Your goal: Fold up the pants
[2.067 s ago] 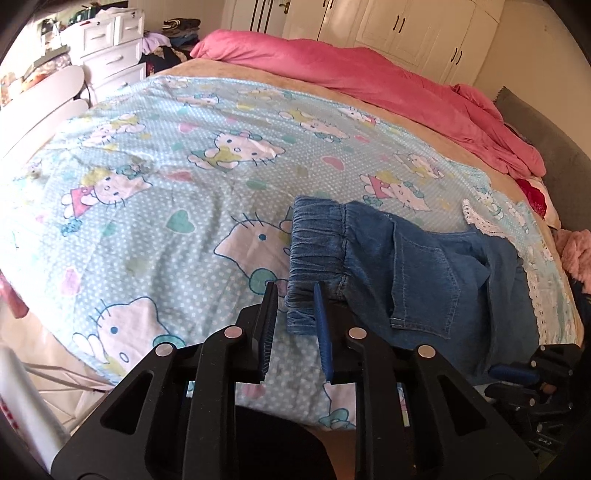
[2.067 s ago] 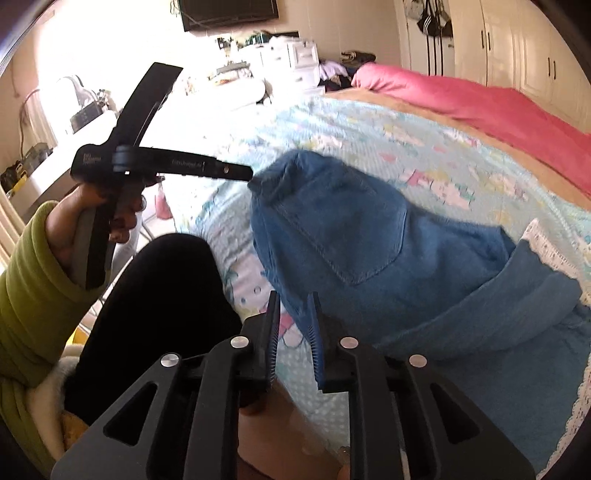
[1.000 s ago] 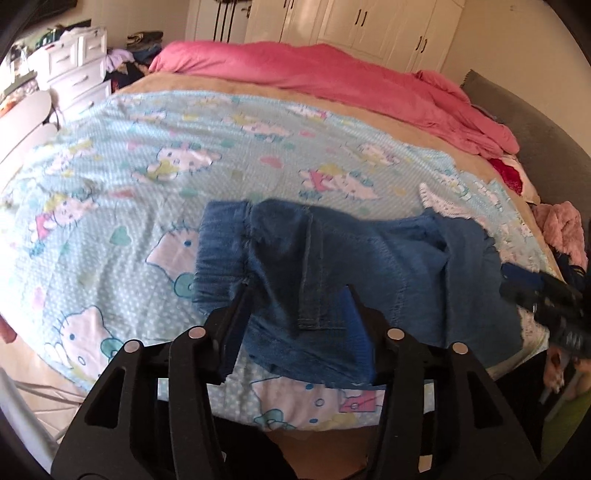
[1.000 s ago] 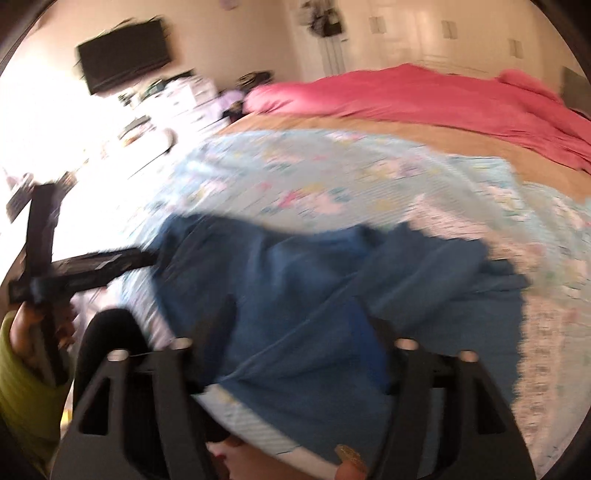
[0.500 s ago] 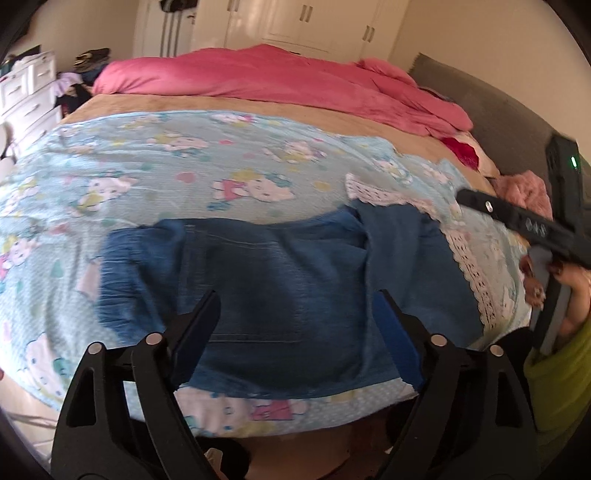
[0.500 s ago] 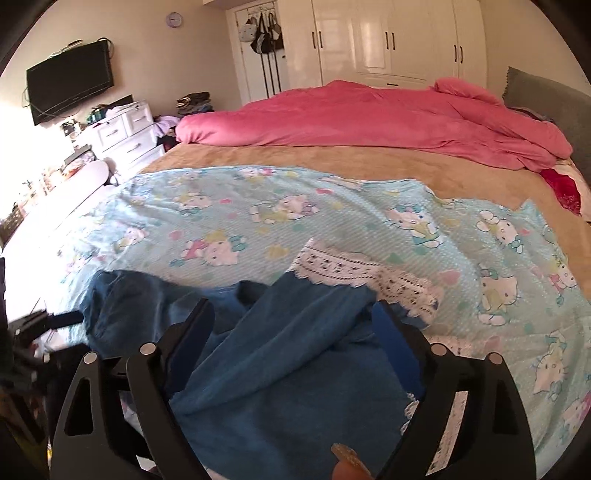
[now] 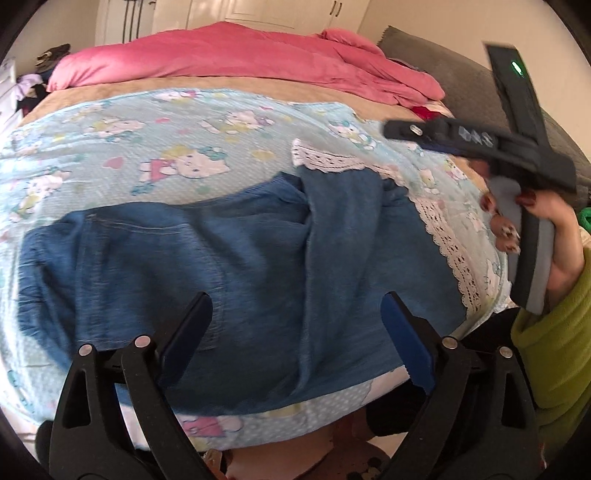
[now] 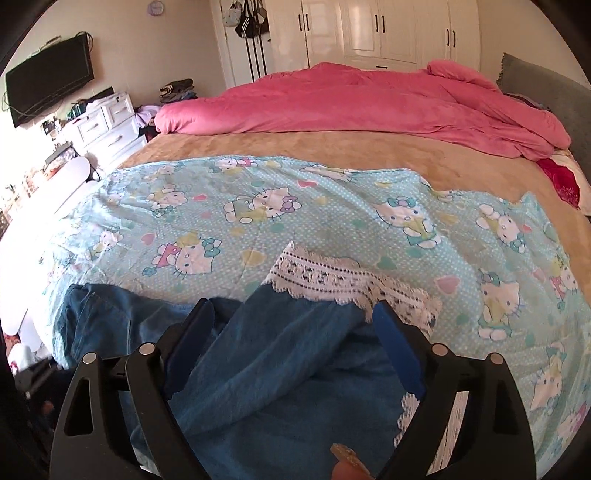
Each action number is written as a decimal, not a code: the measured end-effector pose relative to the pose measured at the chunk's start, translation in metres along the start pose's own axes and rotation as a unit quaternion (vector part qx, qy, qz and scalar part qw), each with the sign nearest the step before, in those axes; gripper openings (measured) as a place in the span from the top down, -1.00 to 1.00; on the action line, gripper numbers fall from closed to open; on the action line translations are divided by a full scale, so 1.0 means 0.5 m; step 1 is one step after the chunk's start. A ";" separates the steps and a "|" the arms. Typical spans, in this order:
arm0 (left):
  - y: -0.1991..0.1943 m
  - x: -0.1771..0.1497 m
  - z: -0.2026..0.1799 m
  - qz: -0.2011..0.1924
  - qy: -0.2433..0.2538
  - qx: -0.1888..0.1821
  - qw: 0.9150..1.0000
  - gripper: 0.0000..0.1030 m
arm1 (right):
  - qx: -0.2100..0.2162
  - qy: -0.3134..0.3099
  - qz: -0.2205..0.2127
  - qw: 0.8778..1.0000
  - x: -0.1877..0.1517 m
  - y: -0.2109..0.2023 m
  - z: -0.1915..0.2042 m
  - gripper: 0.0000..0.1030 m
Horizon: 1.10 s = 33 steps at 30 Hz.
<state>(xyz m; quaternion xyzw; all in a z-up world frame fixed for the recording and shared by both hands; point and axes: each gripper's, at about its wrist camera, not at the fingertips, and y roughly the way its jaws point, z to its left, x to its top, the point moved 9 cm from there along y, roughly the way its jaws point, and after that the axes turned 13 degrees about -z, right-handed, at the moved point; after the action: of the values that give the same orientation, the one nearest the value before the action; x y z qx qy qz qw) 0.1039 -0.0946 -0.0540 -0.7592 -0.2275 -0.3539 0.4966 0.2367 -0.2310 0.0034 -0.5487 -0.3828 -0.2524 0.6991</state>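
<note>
One pair of blue denim pants (image 7: 229, 266) with white lace trim, lying partly folded on the near edge of the bed, waistband end to the left, lace-edged legs doubled over to the right. Two tongs: left tongs (image 7: 295, 332) and right tongs (image 8: 291, 343), each black with blue pads. One light blue cartoon-cat print sheet (image 8: 332, 206) under the pants, one tan blanket (image 8: 332, 151) beyond it, one pink duvet (image 8: 369, 103) bunched at the far side of the bed. One grey headboard (image 7: 443, 70) at right.

Room: white wardrobe doors (image 8: 369, 33) at the back wall, one white drawer chest (image 8: 107, 125) at left, one black wall TV (image 8: 48, 85), bags hanging on the door.

Left tongs: jaws wide and opening, hovering above the pants' seat area, denim seen between the pads but not pinched. Right tongs: jaws wide and opening, above the folded leg and lace hem, nothing clamped. In the left wrist view the right tongs' black body (image 7: 480, 140) is off to the right of the pants, held by a hand (image 7: 554, 236) with a green sleeve (image 7: 554, 350).
</note>
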 end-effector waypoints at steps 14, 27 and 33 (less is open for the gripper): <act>0.081 -0.030 -0.025 0.028 -0.019 -0.030 0.999 -0.46 | -0.028 -0.004 0.040 0.999 0.051 0.167 0.006 -0.80; 0.118 -0.046 -0.034 0.036 -0.007 -0.047 0.998 0.50 | -0.052 -0.032 0.103 0.993 -0.006 0.319 0.017 -0.76; 0.124 -0.048 -0.043 0.032 0.003 -0.053 0.998 0.50 | -0.063 -0.030 0.125 0.990 -0.031 0.358 0.003 -0.34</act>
<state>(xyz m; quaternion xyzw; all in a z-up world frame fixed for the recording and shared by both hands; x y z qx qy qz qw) 0.1250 -0.1391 -0.1037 -0.7902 -0.1832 -0.3514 0.4675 0.3655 -0.1820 -0.1119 -0.6423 -0.3153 -0.1706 0.6775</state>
